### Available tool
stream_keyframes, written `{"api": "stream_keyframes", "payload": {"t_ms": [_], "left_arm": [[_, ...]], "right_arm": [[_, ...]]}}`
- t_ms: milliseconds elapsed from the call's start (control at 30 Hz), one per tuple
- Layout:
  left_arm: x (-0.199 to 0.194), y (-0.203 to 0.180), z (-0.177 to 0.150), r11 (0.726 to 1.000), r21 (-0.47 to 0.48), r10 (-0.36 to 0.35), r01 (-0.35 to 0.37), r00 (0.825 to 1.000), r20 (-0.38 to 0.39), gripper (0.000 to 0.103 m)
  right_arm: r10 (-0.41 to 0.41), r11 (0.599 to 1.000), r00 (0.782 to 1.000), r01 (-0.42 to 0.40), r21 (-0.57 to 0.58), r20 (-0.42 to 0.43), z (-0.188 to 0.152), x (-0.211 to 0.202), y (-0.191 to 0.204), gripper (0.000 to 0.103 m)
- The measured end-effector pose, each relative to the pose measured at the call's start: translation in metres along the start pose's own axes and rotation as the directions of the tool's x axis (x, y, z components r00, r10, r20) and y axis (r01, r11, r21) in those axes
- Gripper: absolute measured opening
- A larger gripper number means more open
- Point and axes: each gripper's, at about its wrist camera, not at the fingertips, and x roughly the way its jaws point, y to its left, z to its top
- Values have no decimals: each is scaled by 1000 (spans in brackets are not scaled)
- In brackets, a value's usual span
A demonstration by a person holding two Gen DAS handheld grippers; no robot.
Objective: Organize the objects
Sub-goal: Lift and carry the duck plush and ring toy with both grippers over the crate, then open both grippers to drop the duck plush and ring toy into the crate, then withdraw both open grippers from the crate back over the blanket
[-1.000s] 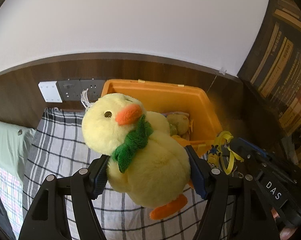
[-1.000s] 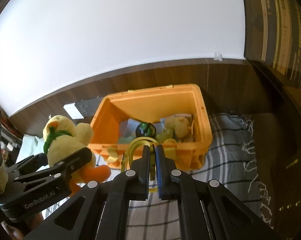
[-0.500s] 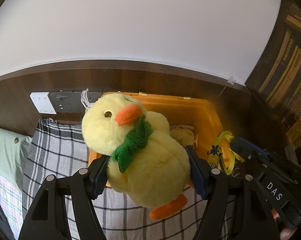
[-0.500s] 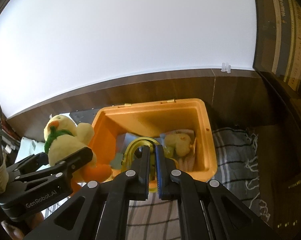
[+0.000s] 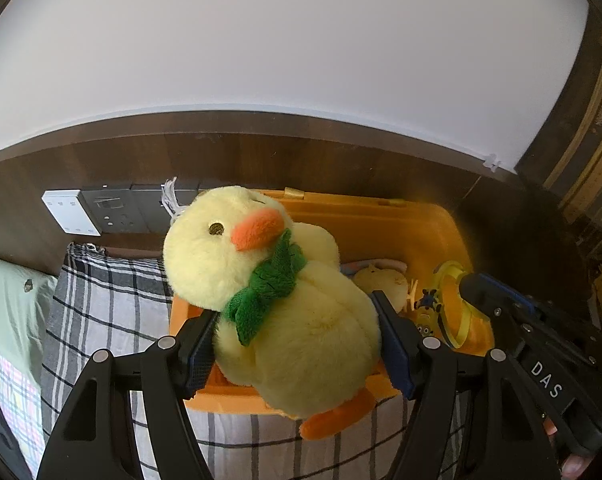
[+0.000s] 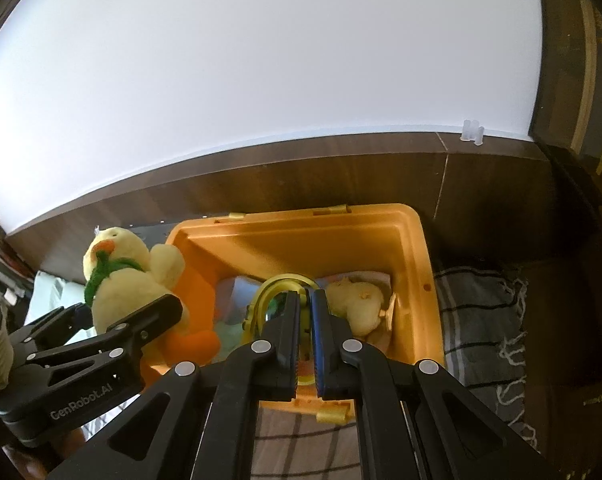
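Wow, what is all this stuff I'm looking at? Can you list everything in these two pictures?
Plush duck: one, yellow with orange beak and green scarf, held above the crate's left end.
Bracelet: one, yellow loop with a small cartoon charm, held over the crate's right part.
Crate: one, orange, open, on the blanket by the wall.
Small plush: one, pale yellow, inside the crate at the right.
Blanket: one, grey and white check, under the crate.
Wall sockets: a row, white and dark grey, on the wood panel.
Pillow: one, pale green, far left.
Left gripper: black, shut on the duck.
Right gripper: black, shut on the bracelet.
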Motion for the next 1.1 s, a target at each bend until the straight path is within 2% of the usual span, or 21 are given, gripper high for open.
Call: {"api": "stream_keyframes", "payload": {"t_ms": [500,600,667,700,733,800,1100], "left_arm": [[53,-4,-1,1000,26,20,-17,993,-113,70],[61,-5,-2,999,35,28,-23,989,-146,75],[61,-5,-2,998,43,49,-43,988,-143,77],[59,-5,-2,997,46,61,-55,989,-133,78],[57,-5,-1,997,46,65,-59,990,-127,82],[50,-4,-1,997,41,69,-65,992,-106,84],[20,1,-7,995,28,95,-94,994,-60,93]], "right_arm": [[-18,1000,995,19,10,-102,-3,58,-17,6],[-20,1000,992,23,20,-124,-5,67,-22,6],[-30,999,991,35,37,-127,-6,70,-26,9],[-40,998,991,45,39,-126,-7,71,-27,15],[-45,998,991,51,45,-124,-7,70,-29,27],[-52,997,992,59,50,-115,-8,66,-30,39],[-73,997,994,76,32,-78,-12,41,-26,41]]}}
